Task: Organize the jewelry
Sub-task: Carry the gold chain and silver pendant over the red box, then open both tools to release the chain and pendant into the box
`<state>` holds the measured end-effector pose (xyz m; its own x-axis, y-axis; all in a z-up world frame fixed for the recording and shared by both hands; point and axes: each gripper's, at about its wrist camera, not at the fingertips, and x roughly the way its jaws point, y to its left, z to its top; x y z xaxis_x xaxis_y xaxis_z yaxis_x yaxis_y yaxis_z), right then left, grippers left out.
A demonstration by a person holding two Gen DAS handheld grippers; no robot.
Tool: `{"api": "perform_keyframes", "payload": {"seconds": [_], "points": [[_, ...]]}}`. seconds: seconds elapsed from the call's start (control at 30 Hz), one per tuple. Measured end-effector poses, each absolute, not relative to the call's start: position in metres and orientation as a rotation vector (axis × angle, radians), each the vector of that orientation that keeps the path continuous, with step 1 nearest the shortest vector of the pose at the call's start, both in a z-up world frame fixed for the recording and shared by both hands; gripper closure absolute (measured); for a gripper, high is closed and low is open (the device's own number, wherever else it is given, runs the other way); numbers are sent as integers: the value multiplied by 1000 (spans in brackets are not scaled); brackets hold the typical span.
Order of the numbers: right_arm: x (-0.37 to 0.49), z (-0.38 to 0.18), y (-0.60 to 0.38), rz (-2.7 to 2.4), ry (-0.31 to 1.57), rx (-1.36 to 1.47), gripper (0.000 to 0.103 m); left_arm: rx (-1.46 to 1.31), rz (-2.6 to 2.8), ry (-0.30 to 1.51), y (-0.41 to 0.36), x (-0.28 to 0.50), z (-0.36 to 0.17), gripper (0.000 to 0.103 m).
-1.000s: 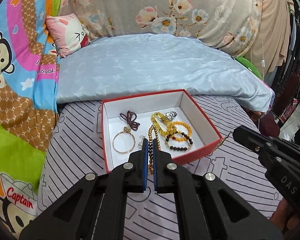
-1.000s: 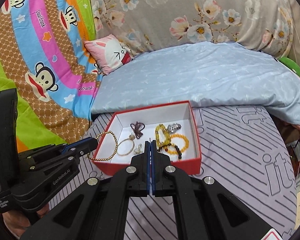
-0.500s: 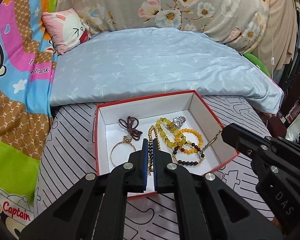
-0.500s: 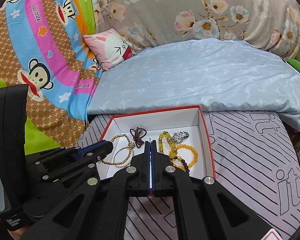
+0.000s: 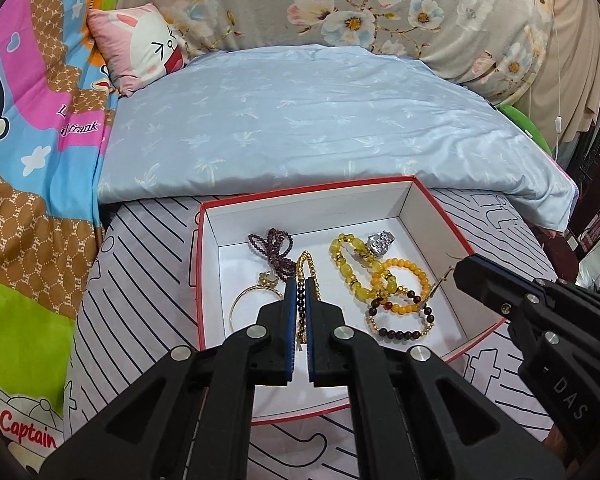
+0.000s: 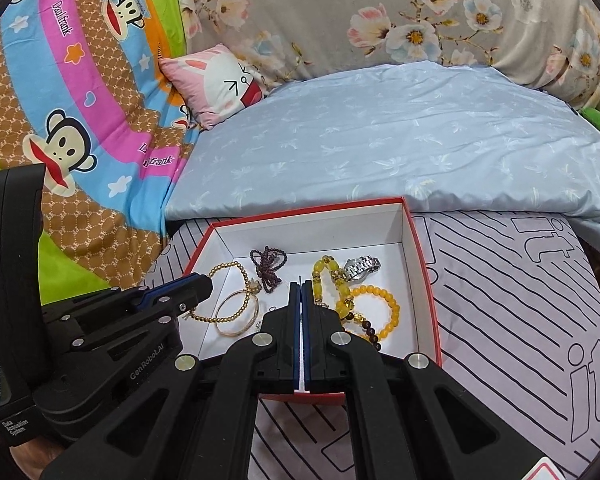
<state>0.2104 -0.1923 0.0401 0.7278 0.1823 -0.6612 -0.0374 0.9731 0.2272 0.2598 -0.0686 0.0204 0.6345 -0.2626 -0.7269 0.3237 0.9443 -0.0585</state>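
A red box (image 5: 440,212) with a white inside sits on the striped cover and also shows in the right wrist view (image 6: 420,264). It holds a dark bead string (image 5: 274,246), a gold bangle (image 5: 252,304), yellow and amber bead bracelets (image 5: 356,268), a silver watch (image 5: 380,240) and a dark bead bracelet (image 5: 404,332). My left gripper (image 5: 300,284) is shut on a gold bead chain (image 5: 306,260), which hangs over the box's left wall (image 6: 224,272). My right gripper (image 6: 302,290) is shut on a thin chain (image 5: 440,284) above the box's right side.
A pale blue pillow (image 5: 300,120) lies just behind the box. A pink rabbit cushion (image 5: 140,44) and a cartoon monkey blanket (image 6: 60,128) are at the left. A floral quilt (image 6: 420,12) is at the back. Striped cover (image 6: 520,300) extends right of the box.
Both grippers have moved forward over the box with their chains. The gold bead chain went from the box's front edge to above its inside.
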Motion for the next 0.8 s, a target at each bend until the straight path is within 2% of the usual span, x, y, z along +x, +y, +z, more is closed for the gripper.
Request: {"api": "perform_keyframes", "payload": {"seconds": [0.73, 0.8], "points": [[257, 0, -175, 151, 845, 171, 102, 92, -326, 860, -73, 287, -8, 98], [260, -1, -176, 129, 832, 166, 96, 94, -308, 862, -72, 290, -9, 96]]}}
